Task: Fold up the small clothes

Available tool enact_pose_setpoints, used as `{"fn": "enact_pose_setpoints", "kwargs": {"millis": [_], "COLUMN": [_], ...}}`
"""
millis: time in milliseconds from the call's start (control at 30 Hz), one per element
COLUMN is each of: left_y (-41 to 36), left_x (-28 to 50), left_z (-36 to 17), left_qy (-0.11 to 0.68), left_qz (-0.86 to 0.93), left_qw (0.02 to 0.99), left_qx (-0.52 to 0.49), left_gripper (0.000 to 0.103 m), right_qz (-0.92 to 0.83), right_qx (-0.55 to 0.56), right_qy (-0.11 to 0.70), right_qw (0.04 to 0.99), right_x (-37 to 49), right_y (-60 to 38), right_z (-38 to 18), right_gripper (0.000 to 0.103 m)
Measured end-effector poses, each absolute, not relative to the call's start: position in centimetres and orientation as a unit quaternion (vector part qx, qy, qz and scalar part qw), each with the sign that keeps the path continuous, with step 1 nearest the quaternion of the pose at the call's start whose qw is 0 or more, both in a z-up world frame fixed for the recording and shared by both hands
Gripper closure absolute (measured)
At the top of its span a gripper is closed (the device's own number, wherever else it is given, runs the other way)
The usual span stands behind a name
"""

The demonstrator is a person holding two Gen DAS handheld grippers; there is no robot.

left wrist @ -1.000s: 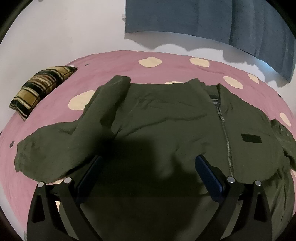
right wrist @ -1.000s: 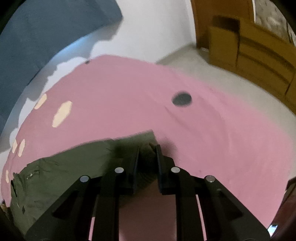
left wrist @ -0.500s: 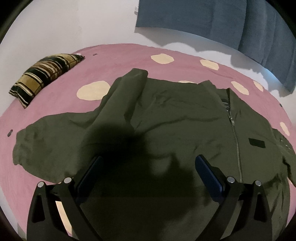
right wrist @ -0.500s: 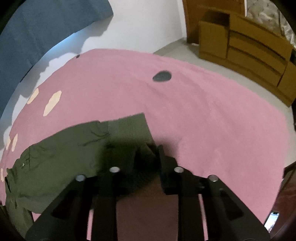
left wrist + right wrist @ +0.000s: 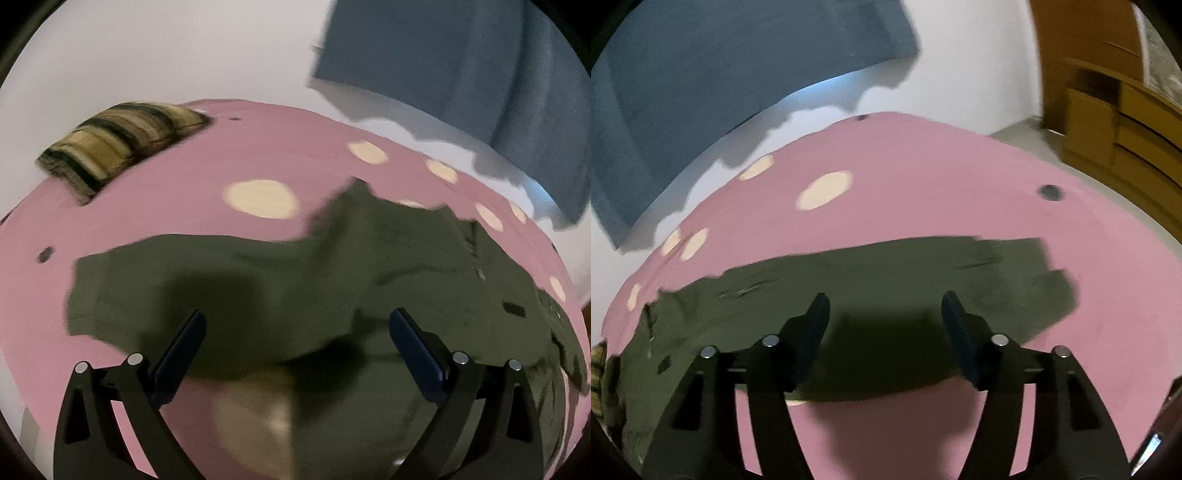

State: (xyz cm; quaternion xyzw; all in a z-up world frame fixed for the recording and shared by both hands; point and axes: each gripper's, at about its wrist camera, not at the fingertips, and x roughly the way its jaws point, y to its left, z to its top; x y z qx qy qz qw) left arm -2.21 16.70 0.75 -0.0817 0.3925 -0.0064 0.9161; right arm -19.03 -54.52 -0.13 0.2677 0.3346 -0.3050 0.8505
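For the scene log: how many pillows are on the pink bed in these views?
1. A striped pillow lies at the bed's far left corner in the left wrist view. Others may sit outside the frames.

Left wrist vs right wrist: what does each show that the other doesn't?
Only the left wrist view: the striped pillow at the far left of the bed, the jacket's zipper, and the left gripper, open over the left sleeve.

Only the right wrist view: the wooden drawers, the right sleeve laid out flat, and the right gripper, jaws opening with nothing between them.

Both: the green jacket, the pink spotted bedsheet and the blue curtain.
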Motion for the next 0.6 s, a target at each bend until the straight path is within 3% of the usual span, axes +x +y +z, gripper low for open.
{"fn": "enact_pose_setpoints", "kwargs": {"millis": [300, 600], "left_y": [30.6, 36.2], "left_x": [-5.2, -5.6], "left_z": [-2.6, -6.1], "left_qy": [0.413, 0.385], "left_qz": [0.012, -0.009], "left_qw": [0.87, 0.835], "left_qx": [-0.269, -0.394], "left_gripper": [0.005, 0.005], "right_qz": [-0.219, -0.157], "right_qx": [0.265, 0.254], "right_qy": [0.352, 0.36], "right_qw": [0.871, 0.884], "right_x": [-14.0, -11.4], "right_y": [-48.5, -43.1], "right_z": [-0.3, -0.4], "right_gripper": [0.036, 0.035]}}
